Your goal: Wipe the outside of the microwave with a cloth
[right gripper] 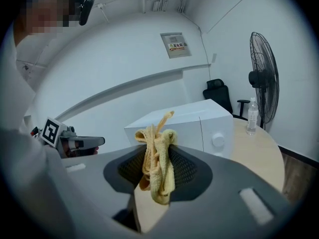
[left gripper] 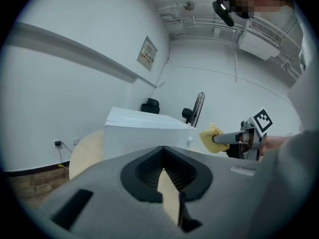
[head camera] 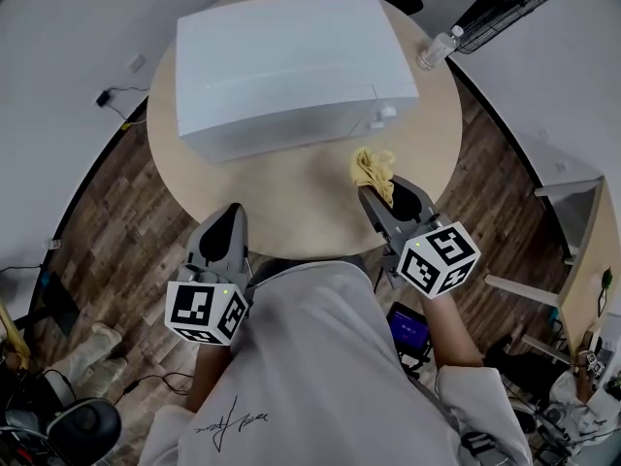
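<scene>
Wiping not begun: right tool (right gripper: 156, 156) clamped on yellow cloth (head camera: 372, 166), short of the microwave (head camera: 291, 66) on the bench (head camera: 291, 207); left tool (left gripper: 164, 172) shut together, empty.

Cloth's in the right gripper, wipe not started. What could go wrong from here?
1. The cloth hangs bunched in the right gripper, so bare jaw tips may scrape the microwave.
2. The bottle stands near the table edge beside the microwave; wiping there may knock it off.
</scene>
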Demonstrator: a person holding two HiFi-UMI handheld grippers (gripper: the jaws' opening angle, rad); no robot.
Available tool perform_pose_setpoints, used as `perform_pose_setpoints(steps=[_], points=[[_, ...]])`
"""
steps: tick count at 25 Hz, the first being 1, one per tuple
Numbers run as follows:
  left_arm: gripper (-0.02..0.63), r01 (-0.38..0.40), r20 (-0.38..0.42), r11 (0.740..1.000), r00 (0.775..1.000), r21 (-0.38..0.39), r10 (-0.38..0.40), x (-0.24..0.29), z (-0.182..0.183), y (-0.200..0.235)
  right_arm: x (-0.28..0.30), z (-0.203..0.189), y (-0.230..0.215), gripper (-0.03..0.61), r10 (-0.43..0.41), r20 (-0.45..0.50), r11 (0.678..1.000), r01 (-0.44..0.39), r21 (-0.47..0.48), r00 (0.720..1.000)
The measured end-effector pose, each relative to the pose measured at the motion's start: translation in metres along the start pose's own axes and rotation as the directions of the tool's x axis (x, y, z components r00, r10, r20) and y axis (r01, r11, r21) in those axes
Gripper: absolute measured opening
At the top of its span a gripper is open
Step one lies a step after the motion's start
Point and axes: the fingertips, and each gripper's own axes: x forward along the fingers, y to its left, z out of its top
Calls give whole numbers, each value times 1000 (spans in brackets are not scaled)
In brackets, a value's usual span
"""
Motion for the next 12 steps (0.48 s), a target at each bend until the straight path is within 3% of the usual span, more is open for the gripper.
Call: perform_pose_setpoints(steps=[6, 12], points=[[-9, -3, -36, 1000, 999, -17, 2, 7, -4, 3, 9, -2, 1, 133, 4, -20, 1000, -4, 15, 1000], [-9, -31, -68, 999, 997, -21, 29, 9, -13, 10, 16, -14, -8, 132, -66, -93, 998, 67, 9, 993]])
